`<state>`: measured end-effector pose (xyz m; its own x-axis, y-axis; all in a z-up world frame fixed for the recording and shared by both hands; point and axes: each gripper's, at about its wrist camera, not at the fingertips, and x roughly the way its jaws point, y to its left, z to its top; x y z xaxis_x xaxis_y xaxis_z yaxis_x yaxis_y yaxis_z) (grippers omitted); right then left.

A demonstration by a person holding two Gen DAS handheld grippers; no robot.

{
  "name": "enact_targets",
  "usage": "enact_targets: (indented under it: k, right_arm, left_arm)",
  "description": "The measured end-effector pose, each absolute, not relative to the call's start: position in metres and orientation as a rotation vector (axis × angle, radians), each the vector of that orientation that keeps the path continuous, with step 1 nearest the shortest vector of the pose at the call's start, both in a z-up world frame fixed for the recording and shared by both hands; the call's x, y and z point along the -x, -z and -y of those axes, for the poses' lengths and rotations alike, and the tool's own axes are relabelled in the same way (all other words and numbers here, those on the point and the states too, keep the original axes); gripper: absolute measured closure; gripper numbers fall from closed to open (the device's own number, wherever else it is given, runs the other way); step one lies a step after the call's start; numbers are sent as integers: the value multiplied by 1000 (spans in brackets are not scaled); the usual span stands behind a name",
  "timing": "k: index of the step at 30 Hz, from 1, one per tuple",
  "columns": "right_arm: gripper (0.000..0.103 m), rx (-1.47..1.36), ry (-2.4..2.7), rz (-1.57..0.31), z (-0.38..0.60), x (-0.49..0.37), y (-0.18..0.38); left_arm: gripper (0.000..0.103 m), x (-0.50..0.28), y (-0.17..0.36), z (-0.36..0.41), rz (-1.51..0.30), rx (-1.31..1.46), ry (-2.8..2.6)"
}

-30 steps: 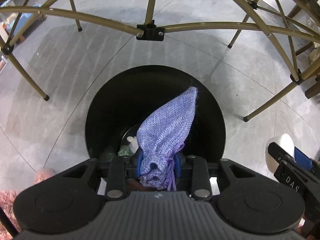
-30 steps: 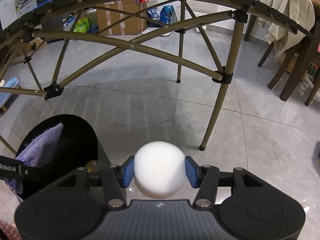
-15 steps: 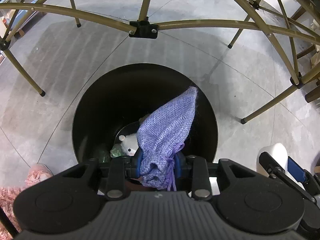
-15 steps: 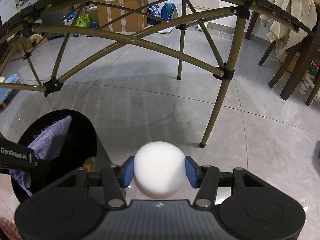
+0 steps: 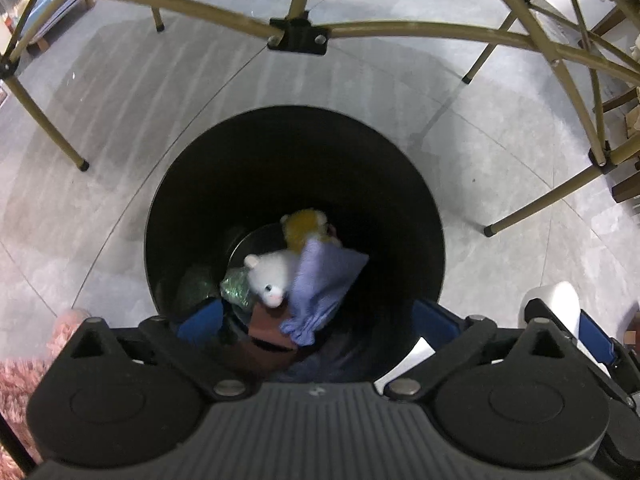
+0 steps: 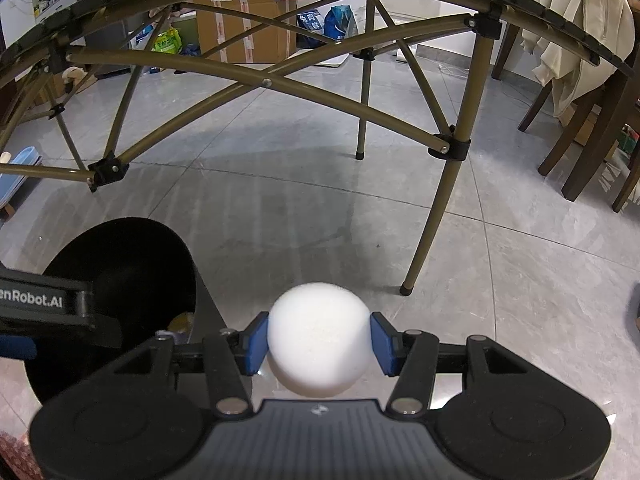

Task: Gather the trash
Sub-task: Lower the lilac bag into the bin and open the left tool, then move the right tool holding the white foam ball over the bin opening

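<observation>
A white foam ball (image 6: pixel 318 338), likely light and slightly crushable, is clamped at its widest part by the right gripper (image 6: pixel 318 342) beside the black bin (image 5: pixel 400 184). The left gripper (image 5: pixel 316 322), jaws just opened wide, is empty above the purple pouch (image 5: pixel 320 288) dropped inside.

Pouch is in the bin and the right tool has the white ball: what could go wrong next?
1. The white ball, pinched in the right tool, sits over bare floor beside the black bin; released here it would likely miss and roll.
2. Crossing to the bin, it could bump the left tool, whose jaws just opened over the purple pouch.
</observation>
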<state>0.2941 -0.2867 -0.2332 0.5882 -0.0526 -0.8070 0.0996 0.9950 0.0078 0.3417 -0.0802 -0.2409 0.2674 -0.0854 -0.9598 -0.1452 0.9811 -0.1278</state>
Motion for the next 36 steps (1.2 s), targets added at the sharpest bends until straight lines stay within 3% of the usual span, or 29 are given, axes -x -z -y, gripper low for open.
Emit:
enact_targets:
  k: [36]
  right_arm:
    - [51,-45,38,-931,274,-289,223]
  left_arm:
    - [0,-334,216,54,-1221,134,-58]
